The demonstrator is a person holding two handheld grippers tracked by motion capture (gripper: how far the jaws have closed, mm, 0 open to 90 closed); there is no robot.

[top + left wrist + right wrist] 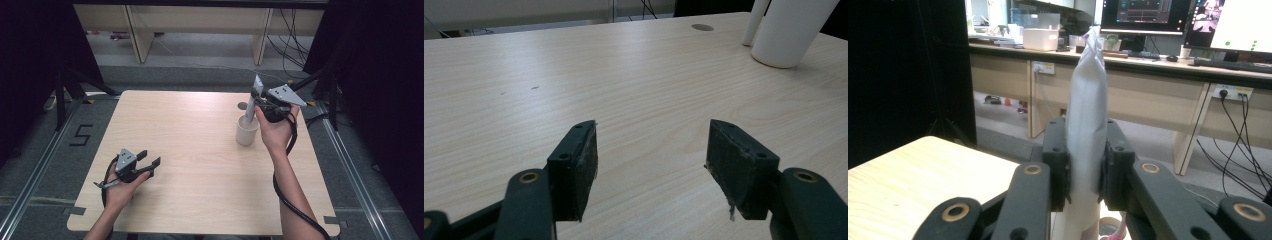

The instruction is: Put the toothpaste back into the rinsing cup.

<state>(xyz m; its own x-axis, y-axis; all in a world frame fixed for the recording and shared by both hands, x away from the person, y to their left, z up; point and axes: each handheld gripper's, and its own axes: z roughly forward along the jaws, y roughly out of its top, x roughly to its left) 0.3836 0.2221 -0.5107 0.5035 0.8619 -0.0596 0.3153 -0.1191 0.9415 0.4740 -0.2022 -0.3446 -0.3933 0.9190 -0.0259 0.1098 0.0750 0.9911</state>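
Right gripper (261,104) clamps the white plastic tube (1087,135) upright over the far-right white cup (247,131) for insertion; left gripper (651,165) rests near-left, open and empty.

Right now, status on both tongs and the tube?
Left tongs open, idle over table. Right tongs shut on white tube, upright, lower end in cup. Nothing in the way.

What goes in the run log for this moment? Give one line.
right claw: shut on white tube | tube: standing in white cup | left claw: open, empty | table
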